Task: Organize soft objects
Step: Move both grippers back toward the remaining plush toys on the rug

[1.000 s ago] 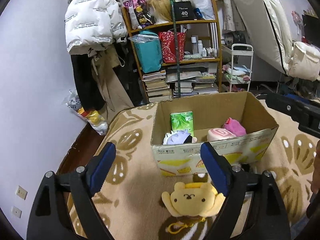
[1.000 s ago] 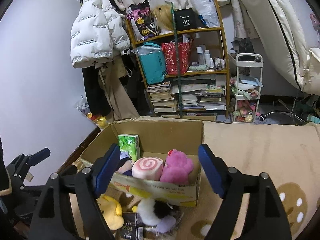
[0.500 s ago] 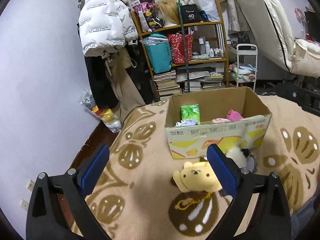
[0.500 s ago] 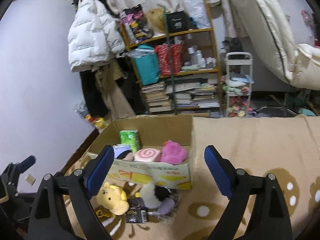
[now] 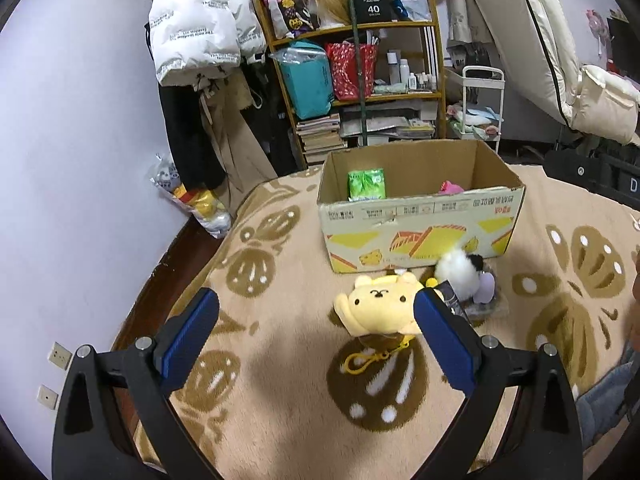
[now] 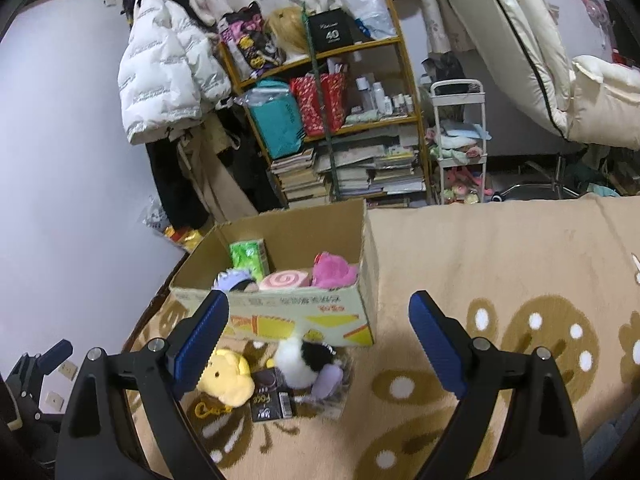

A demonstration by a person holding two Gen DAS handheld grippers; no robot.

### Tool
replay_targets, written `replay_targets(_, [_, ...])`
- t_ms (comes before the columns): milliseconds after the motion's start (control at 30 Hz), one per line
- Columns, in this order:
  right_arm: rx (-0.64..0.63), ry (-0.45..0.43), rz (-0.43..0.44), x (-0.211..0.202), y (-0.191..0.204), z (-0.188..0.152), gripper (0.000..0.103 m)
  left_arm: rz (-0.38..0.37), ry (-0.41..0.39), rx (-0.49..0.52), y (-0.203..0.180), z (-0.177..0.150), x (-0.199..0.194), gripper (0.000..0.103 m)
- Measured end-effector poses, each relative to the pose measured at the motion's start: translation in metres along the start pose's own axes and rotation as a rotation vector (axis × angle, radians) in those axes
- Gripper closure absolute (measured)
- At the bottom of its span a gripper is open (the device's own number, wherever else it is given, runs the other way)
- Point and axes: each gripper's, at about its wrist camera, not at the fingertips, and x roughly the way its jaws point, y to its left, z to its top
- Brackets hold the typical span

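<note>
Both grippers gape empty; left gripper (image 5: 316, 316) nearer, yellow bear plush (image 5: 378, 304) lying ahead-right by its right finger.

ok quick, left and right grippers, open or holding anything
left gripper: open, holding nothing.
right gripper: open, holding nothing.

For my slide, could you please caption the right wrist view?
Open right gripper above cardboard box, yellow plush bear outside.

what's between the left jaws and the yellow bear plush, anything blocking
Nothing visible. The left gripper is open above bare blanket, and the yellow bear plush lies just ahead beside its right finger, in front of the cardboard box.
</note>
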Motion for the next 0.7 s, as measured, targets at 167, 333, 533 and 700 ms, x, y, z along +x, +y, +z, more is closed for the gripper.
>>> replay_targets(167, [-0.033,0.012,0.003,0.003,0.008,-0.003,0.007,0.003,0.008,-0.002,0.000,0.000,0.005,0.006])
replay_targets(333, [-0.081,0.013,-0.004,0.006,0.014,-0.002,0.007,0.003,0.014,-0.008,0.002,0.001,0.014,0.006])
replay_targets(533, [-0.068,0.034,0.003,0.014,0.013,-0.002,0.007,0.005,0.004,-0.007,0.001,0.000,0.022,0.006])
replay_targets(700, [-0.076,0.052,0.003,0.022,0.014,-0.004,0.007,0.008,-0.002,0.003,-0.004,0.000,0.029,0.006])
